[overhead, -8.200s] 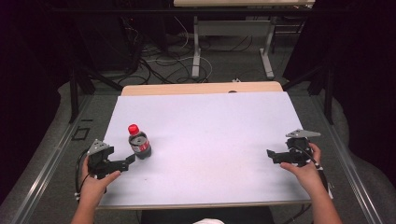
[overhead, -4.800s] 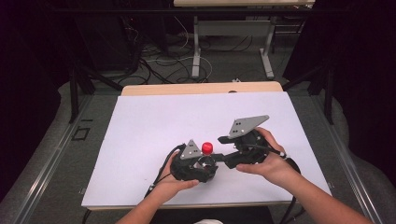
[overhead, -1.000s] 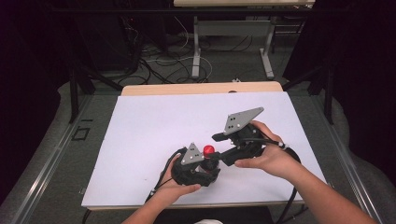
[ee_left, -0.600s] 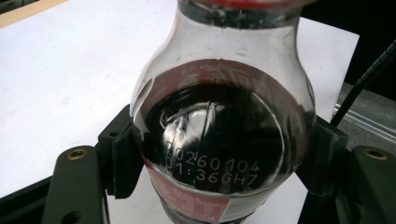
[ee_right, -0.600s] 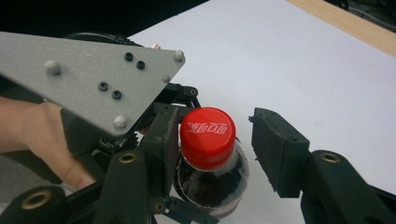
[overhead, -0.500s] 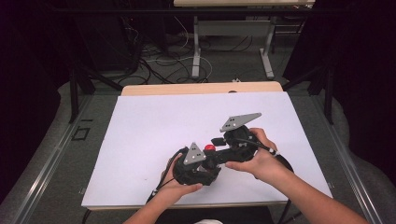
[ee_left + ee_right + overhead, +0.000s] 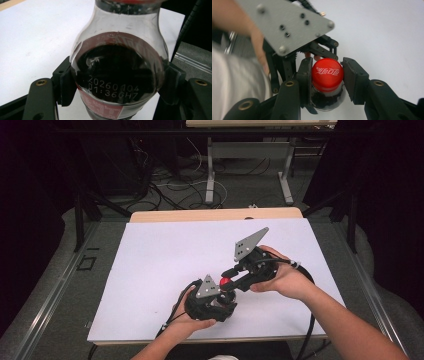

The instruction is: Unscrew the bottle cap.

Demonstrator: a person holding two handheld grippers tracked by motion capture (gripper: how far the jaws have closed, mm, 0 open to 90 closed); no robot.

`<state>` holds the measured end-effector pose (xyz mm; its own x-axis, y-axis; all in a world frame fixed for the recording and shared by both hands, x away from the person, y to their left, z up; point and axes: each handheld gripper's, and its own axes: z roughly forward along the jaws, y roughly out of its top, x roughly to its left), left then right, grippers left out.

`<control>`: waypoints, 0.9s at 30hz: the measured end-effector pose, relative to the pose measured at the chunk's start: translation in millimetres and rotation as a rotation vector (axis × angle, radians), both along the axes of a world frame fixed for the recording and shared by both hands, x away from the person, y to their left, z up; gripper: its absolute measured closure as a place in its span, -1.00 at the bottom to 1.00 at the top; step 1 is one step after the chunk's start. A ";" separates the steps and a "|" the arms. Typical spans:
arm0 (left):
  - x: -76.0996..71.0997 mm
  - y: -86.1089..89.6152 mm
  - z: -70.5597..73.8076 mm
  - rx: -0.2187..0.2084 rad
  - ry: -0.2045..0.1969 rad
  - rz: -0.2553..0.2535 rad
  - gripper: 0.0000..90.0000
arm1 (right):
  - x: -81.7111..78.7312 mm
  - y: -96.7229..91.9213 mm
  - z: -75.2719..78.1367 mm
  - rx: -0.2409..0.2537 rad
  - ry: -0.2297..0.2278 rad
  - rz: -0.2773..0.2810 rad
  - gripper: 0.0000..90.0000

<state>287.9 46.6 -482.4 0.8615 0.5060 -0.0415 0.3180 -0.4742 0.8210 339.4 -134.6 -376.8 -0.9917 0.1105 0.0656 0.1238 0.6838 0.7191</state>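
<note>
A small cola bottle (image 7: 117, 75) with dark drink and a red cap (image 7: 327, 73) is near the table's front edge. My left gripper (image 7: 220, 297) is shut on its body; both pads (image 7: 66, 82) press the glassy sides. In the high view the cap (image 7: 225, 281) peeks out between the two grippers. My right gripper (image 7: 326, 76) comes in from the right, and its jaws have just been closing on the cap between them; the pads (image 7: 305, 75) now sit against its sides. The left gripper's grey plate (image 7: 284, 25) fills the upper left of the right gripper view.
The white tabletop (image 7: 160, 255) spreads wide to the left and back of the hands. A bare wooden strip (image 7: 215, 215) runs along its far edge. Cables (image 7: 175, 185) and table legs (image 7: 210, 170) lie on the floor beyond.
My right gripper has moved left and slightly down onto the bottle's top, and its jaws have closed around the red cap. The left gripper has kept still with the bottle.
</note>
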 end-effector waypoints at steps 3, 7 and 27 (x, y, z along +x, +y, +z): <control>-0.1 0.3 -1.3 -0.007 0.004 0.003 -0.34 | 1.4 0.3 -0.9 -0.001 -0.044 0.072 0.35; 1.4 2.3 -0.3 -0.005 0.019 0.010 -0.34 | -8.2 -0.3 1.8 0.020 -0.026 -0.062 -0.02; 3.5 1.1 1.9 -0.013 0.011 0.051 -0.34 | -28.5 8.7 -2.4 0.034 0.028 -0.418 0.35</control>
<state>291.4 47.7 -480.4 0.8338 0.5490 -0.0577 0.3508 -0.4463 0.8232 311.0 -125.8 -379.2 -0.8596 0.5007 0.1022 0.4054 0.5463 0.7330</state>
